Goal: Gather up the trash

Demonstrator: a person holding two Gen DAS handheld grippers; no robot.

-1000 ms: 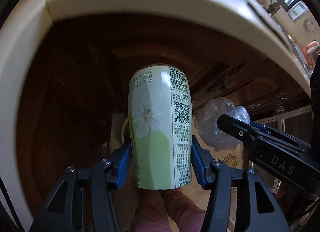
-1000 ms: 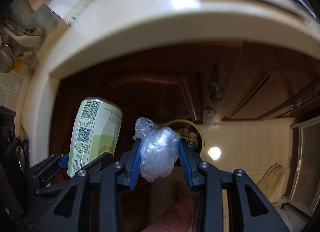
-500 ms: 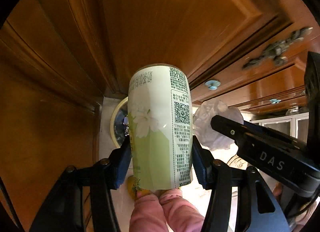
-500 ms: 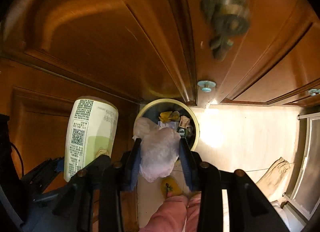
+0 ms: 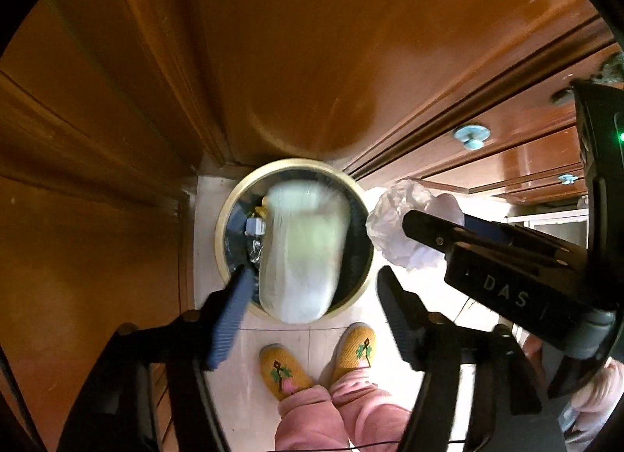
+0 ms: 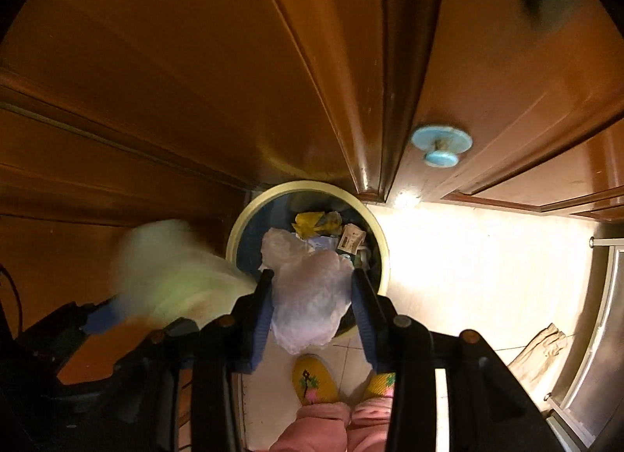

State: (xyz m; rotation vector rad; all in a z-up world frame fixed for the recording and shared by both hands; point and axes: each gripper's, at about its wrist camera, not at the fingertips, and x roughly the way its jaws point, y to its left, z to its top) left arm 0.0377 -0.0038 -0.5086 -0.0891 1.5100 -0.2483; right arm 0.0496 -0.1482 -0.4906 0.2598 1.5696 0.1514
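Observation:
My left gripper [image 5: 312,280] is open, pointing down over a round cream-rimmed trash bin [image 5: 224,214] on the floor. The green-and-white paper cup [image 5: 302,253] is blurred, free of the fingers, falling toward the bin; it also shows as a blur in the right wrist view [image 6: 171,276]. My right gripper [image 6: 312,296] is shut on a crumpled clear plastic bag [image 6: 308,296] and holds it above the bin [image 6: 238,229], which holds several scraps. The bag also shows in the left wrist view [image 5: 397,226].
Brown wooden cabinet doors [image 6: 195,62] stand close behind the bin, with a blue knob [image 6: 440,144]. The person's feet in yellow slippers [image 5: 288,370] stand on the pale tile floor just in front of the bin. A metal-framed door [image 6: 600,315] is at the right.
Both grippers swung down from the counter edge to over the bin. My left gripper opened and let go of the cup, which now drops. The right still holds the bag.

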